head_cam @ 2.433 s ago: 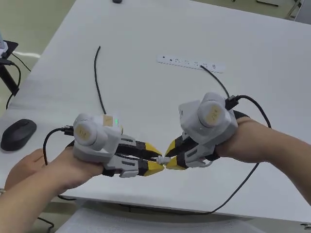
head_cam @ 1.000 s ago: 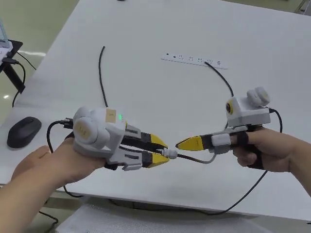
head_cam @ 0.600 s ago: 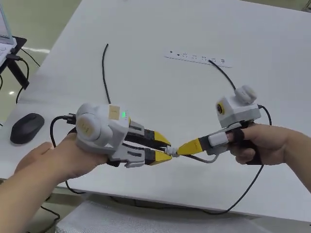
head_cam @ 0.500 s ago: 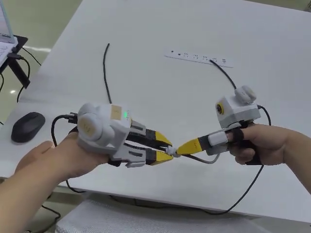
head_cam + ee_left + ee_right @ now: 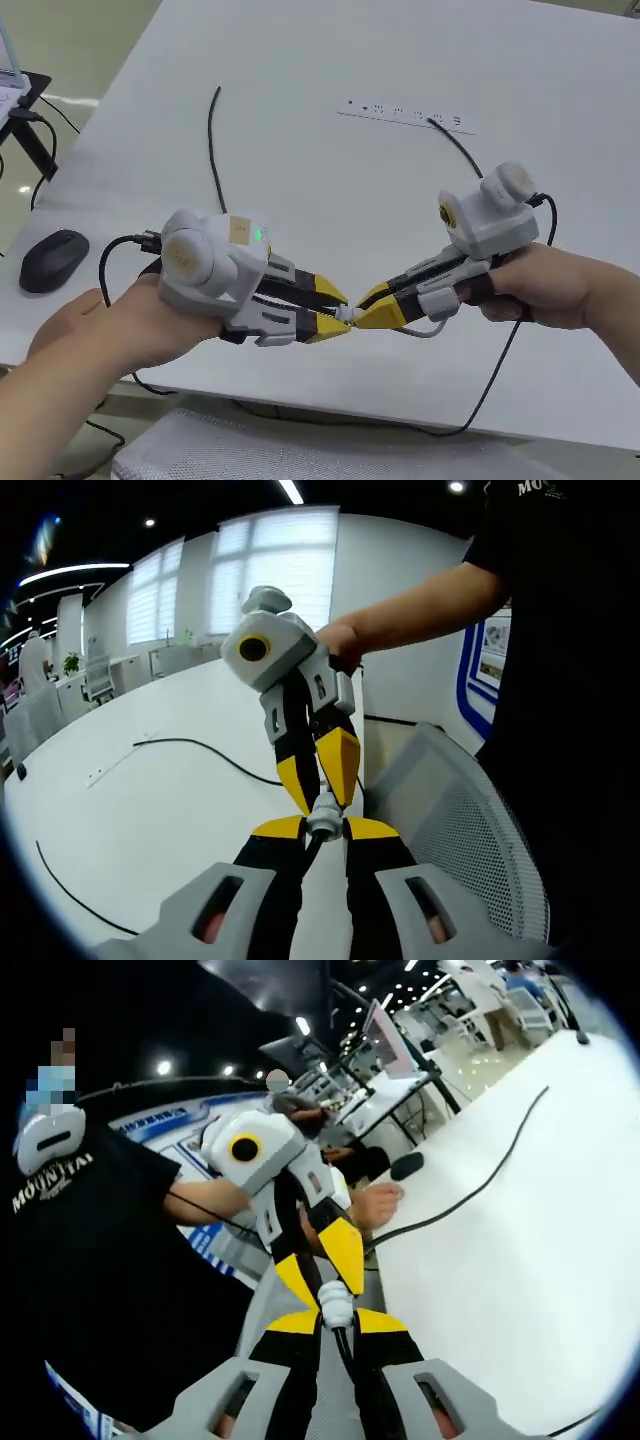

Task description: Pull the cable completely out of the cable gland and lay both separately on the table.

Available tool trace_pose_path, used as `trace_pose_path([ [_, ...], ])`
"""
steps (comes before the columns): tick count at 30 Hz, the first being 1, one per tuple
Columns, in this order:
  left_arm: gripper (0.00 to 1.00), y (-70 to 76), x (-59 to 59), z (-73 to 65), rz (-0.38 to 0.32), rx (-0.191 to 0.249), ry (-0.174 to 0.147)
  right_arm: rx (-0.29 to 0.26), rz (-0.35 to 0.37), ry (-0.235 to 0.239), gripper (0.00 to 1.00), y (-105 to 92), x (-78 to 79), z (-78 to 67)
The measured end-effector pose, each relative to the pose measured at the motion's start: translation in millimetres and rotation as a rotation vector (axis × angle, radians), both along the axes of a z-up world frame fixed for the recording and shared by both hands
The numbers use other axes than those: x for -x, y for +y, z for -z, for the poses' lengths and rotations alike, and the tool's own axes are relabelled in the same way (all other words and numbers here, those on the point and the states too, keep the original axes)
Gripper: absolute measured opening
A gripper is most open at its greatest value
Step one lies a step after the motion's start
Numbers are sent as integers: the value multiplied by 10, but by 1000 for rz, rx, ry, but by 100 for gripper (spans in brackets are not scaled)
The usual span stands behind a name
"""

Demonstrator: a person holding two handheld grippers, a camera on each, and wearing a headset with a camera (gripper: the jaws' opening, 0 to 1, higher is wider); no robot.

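White desk (image 5: 300, 150) below, work held in the air over its near edge.

Head view: left tongs (image 5: 335, 313) and right tongs (image 5: 365, 308) meet tip to tip. The cable gland (image 5: 346, 314) sits at the junction, at the left tips. The cable (image 5: 428, 331) loops out beneath the right tongs, back toward that hand. Long axis runs from tongs to tongs, roughly level.

Left gripper view: own jaws clenched on the gland (image 5: 323, 818) at their tips; right tongs (image 5: 320, 780) come nose-on from straight ahead.

Right gripper view: own jaws look closed on the cable (image 5: 346, 1348), with the gland (image 5: 335, 1302) just past their tips.

Judgement: the pull should follow this shared axis, hands drawing apart. Neither piece lies on the desk yet.
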State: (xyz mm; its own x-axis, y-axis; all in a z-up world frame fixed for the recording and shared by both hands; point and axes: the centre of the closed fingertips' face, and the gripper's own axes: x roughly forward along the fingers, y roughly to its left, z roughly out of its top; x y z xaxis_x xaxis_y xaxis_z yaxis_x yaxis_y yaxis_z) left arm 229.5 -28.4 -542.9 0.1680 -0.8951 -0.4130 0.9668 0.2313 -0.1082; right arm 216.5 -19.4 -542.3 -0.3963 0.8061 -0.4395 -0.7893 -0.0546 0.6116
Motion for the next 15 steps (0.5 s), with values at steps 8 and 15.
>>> trace_pose_path([
  [8,15,9,-8,-14,-22,40,58,21,-62,-396,6,2,-8,-20],
  [15,15,20,-2,-45,-41,67,118,47,-83,-668,7,11,-55,19],
])
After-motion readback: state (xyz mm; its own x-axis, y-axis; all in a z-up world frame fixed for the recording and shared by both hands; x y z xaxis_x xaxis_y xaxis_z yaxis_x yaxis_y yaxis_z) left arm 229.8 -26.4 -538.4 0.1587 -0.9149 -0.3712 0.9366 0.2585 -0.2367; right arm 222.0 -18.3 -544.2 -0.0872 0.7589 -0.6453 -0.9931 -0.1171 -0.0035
